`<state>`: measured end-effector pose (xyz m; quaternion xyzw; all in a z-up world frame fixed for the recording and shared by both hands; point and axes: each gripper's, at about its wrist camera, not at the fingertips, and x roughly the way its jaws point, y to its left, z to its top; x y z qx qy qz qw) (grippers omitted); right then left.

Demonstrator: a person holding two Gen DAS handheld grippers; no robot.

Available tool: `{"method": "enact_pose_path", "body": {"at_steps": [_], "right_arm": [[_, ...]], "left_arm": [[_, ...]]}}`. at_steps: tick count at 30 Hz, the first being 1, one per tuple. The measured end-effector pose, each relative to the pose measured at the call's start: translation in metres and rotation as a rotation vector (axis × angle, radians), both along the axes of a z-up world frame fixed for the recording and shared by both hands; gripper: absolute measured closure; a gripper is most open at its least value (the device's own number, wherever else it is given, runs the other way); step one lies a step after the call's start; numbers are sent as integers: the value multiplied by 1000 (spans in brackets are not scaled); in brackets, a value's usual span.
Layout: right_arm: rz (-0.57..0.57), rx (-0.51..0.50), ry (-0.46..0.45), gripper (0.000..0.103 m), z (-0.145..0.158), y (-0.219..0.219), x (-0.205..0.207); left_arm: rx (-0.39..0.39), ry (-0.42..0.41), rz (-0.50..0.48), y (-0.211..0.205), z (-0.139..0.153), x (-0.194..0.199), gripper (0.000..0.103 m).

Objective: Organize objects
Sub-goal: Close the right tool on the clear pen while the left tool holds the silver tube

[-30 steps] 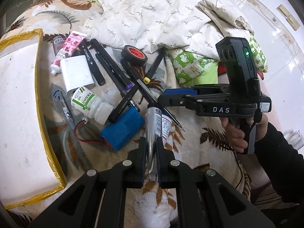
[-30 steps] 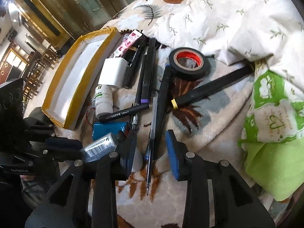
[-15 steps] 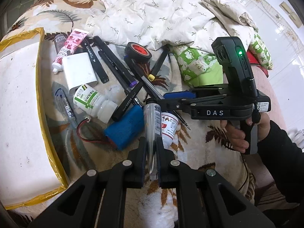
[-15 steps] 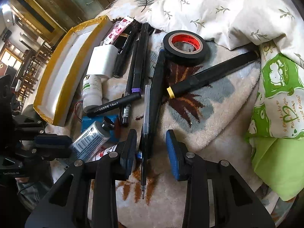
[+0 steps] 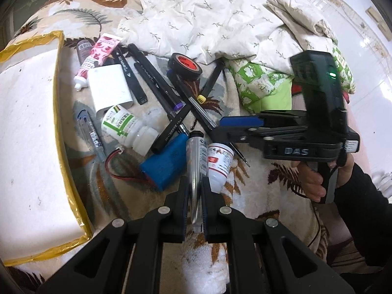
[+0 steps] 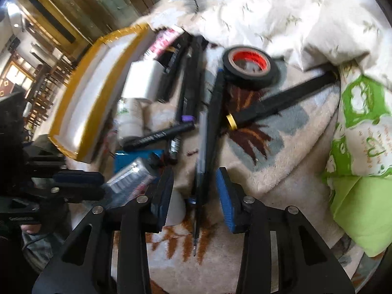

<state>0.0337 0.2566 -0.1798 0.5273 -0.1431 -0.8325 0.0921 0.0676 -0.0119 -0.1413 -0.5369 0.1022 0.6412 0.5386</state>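
Nearest our left gripper, the jaws are clamped on a silver tube, lifted by its crimped tail so it can go to the yellow-edged tray alongside. Our right gripper is opening, its pads straddling a clear pen without pressing it. Beyond lie markers and black tape, still scattered on the blanket.

Silver tube upright between blue battery pack and red-labelled white bottle.
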Motion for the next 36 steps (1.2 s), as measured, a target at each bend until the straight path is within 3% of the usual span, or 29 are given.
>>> {"method": "enact_pose_path", "body": {"at_steps": [2,4,12,14,16,20,23,24,31,36], "right_arm": [[17,7,30,66,8,0,5],[32,32,39,57,13,-1,14],[-14,32,19,56,2,3,10],[-32,42,-3,61,-5,0,4],[-29,88,-16,86,-9,-6,3],[-53,107,-16,88,-5,-7,9],[-73,89,-27,89,-5,-3,11],[-76,93,-26,89,-4,-3,12],[-101,84,-28,89,-5,-7,11],[-147,22,3,89,5,2,17]], "left_arm": [[-1,-5,4,-2,-1,-1,96],[-3,-24,5,-2,-2,-1,96],[-34,-27,5,-4,-4,4,95],[-46,-22,6,-3,-5,4,95],[-56,-26,10,-2,-8,2,94],[-71,-34,18,8,-11,-3,92],[-106,-32,-2,19,-18,0,70],[-129,-43,-16,25,-22,3,68],[-98,-29,26,17,-18,2,73],[-17,-47,70,-6,3,-1,73]]}}
